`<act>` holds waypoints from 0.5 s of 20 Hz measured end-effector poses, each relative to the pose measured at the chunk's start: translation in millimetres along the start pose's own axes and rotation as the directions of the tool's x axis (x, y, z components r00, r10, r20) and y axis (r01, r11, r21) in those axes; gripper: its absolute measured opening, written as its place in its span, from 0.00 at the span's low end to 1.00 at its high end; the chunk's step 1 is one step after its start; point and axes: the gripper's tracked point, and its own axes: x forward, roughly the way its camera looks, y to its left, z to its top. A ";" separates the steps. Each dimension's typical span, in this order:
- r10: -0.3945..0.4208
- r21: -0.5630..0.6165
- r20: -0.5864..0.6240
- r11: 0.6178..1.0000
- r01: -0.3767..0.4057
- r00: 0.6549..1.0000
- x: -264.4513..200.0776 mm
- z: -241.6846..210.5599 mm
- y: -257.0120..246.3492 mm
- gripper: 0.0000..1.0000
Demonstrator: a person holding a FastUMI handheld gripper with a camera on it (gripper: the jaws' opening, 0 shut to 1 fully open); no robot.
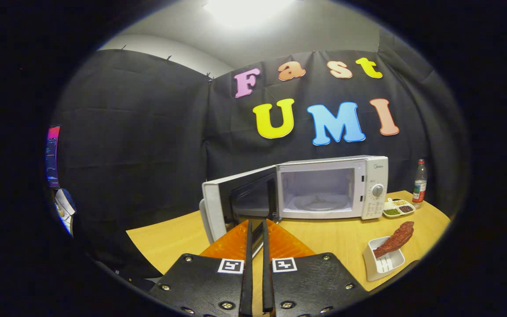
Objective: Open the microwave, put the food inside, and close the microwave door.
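The white microwave (370,189) stands at the back of the wooden table (337,237). Its door (214,207) is swung wide open to the left, and the cavity with the glass turntable (319,203) is lit and bare. The food, a reddish-brown piece of meat (396,237), lies across a white rectangular dish (383,264) on the table, to the right of my fingers. My gripper (256,223) points at the lower edge of the open door, just short of it. Its fingers are drawn together with only a thin slit between them, and nothing is held.
A small white tray of condiments (398,208) sits right of the microwave, with a plastic bottle (420,185) behind it near the table's right edge. A lit monitor (52,156) stands far off to the left, beyond the table.
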 end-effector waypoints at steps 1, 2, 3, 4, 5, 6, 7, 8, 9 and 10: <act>-0.034 -0.001 0.000 0.999 0.034 0.999 -3.2 2.2 -19.9 0.09; -0.079 -0.004 0.002 0.997 0.079 0.997 -7.9 5.9 -42.6 0.09; -0.118 -0.005 0.008 0.993 0.118 0.993 -12.3 10.1 -65.5 0.09; -0.144 -0.003 0.011 0.990 0.144 0.990 -14.2 12.2 -82.4 0.09; -0.169 -0.001 0.008 0.986 0.170 0.986 -17.6 13.1 -99.2 0.09; -0.193 -0.002 0.009 0.981 0.193 0.981 -21.0 13.0 -117.7 0.10; -0.204 -0.006 0.011 0.979 0.204 0.979 -23.1 13.2 -133.2 0.10; -0.228 -0.019 0.015 0.973 0.228 0.974 -25.8 13.3 -148.0 0.18; -0.255 -0.028 0.016 0.966 0.255 0.967 -28.4 12.4 -165.4 0.24; -0.269 -0.026 0.023 0.963 0.270 0.963 -30.0 8.8 -178.3 0.41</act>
